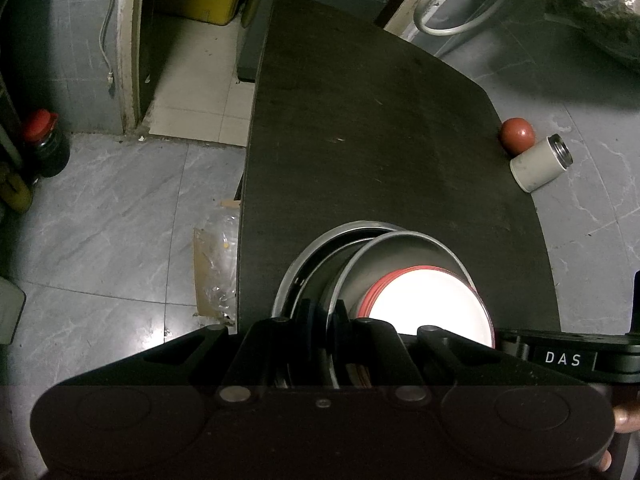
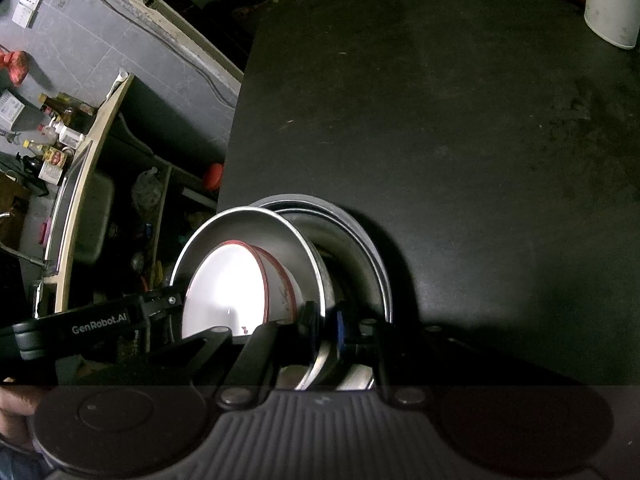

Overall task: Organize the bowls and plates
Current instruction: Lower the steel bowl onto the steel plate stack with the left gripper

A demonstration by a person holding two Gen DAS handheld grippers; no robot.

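A steel bowl (image 1: 404,256) holds a white bowl with a red rim (image 1: 428,304). It sits tilted inside a wider steel plate (image 1: 304,264) on the dark table (image 1: 360,140). My left gripper (image 1: 324,320) is shut on the steel bowl's rim from one side. My right gripper (image 2: 324,322) is shut on the same steel bowl's rim (image 2: 256,224) from the opposite side. The white bowl (image 2: 224,292) and the steel plate (image 2: 360,236) also show in the right wrist view.
A red ball (image 1: 516,134) and a white cup lying on its side (image 1: 540,164) are at the table's far right edge. The grey tiled floor (image 1: 112,208) lies left of the table. A sink and bottles (image 2: 60,140) stand at the left.
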